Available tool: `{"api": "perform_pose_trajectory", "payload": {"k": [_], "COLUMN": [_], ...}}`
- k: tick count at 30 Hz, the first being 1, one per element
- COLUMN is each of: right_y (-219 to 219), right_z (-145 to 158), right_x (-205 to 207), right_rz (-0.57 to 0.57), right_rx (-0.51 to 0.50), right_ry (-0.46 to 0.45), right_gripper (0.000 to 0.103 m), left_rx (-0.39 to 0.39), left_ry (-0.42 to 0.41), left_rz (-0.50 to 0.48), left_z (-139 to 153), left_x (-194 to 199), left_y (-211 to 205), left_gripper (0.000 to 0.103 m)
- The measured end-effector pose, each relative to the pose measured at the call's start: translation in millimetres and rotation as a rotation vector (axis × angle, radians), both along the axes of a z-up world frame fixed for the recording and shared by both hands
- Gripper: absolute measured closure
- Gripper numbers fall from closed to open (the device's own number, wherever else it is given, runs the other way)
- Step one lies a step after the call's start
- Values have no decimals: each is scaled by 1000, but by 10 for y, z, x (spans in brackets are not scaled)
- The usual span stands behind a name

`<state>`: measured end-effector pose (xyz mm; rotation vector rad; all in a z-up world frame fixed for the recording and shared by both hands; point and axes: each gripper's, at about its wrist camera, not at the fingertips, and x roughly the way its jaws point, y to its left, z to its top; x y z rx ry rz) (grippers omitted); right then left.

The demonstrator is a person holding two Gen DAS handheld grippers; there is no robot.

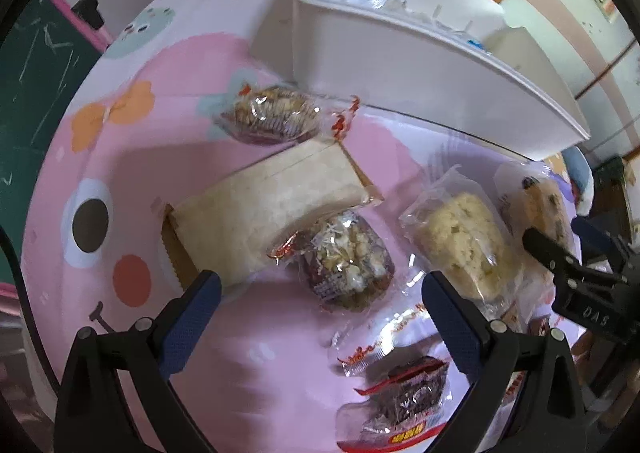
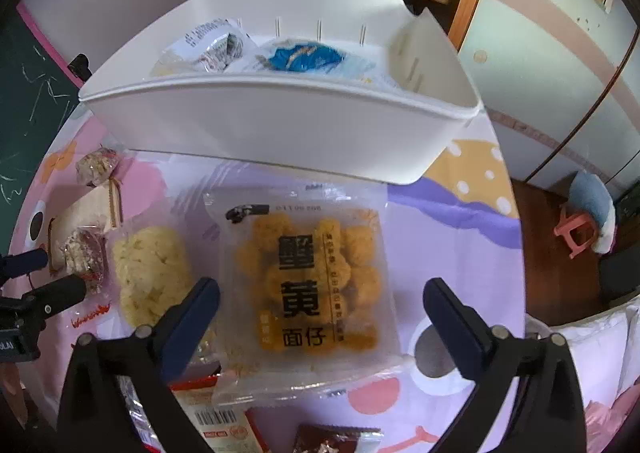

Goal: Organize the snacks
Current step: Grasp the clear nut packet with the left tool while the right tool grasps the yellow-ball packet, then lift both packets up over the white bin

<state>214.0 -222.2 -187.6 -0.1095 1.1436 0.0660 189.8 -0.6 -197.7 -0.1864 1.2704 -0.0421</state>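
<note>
A white bin point(image 2: 280, 129) stands at the far side of the table and holds a blue-printed packet point(image 2: 306, 57) and a white packet point(image 2: 212, 43); it also shows in the left wrist view point(image 1: 400, 65). My right gripper point(image 2: 320, 305) is open, just above a clear bag of yellow fried snacks point(image 2: 316, 277). My left gripper point(image 1: 320, 297) is open over a brown nut cake in clear wrap point(image 1: 344, 261). A beige flat packet point(image 1: 268, 209), another nut cake point(image 1: 276, 115) and a pale crumbly cake point(image 1: 460, 241) lie nearby.
The table has a pink cartoon-print cloth point(image 1: 172, 157). More red-wrapped snacks point(image 1: 404, 389) lie at the near edge. A green chalkboard point(image 1: 32, 93) is at the left. A pink stool point(image 2: 576, 229) stands on the floor at the right.
</note>
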Motion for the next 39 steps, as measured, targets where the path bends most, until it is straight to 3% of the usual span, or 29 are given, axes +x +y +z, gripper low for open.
{"api": "perform_pose_trajectory", "payload": {"k": [7, 10, 15, 22, 27, 29, 32, 34, 39], "right_y": [-14, -73, -70, -36, 0, -9, 25, 66, 95], "right_z": [-263, -284, -273, -245, -218, -163, -142, -115, -73], "right_x": [27, 0, -76, -248, -387, -436, -514, -476, -517], "right_rz": [-36, -66, -82, -89, -104, -102, -118, -125, -140], "right_rx": [-24, 24, 26, 15, 24, 18, 17, 20, 31], "right_ry": [67, 72, 47, 8, -8, -22, -39, -45, -49], "right_gripper": [1, 1, 5, 12, 18, 21, 22, 23, 24], "left_rx": [37, 63, 76, 90, 85, 81, 76, 49, 16], "left_ry": [-14, 5, 39, 77, 44, 23, -27, -63, -88], "left_rz": [65, 106, 164, 159, 132, 114, 80, 39, 9], "left_z": [-45, -42, -62, -151, -142, -133, -94, -45, -27], "left_x": [89, 96, 24, 7, -28, -60, -143, -192, -245], "left_y": [-6, -27, -31, -143, -144, -134, -180, -220, -210], "left_gripper": [4, 10, 11, 11, 14, 17, 31, 59, 62]}}
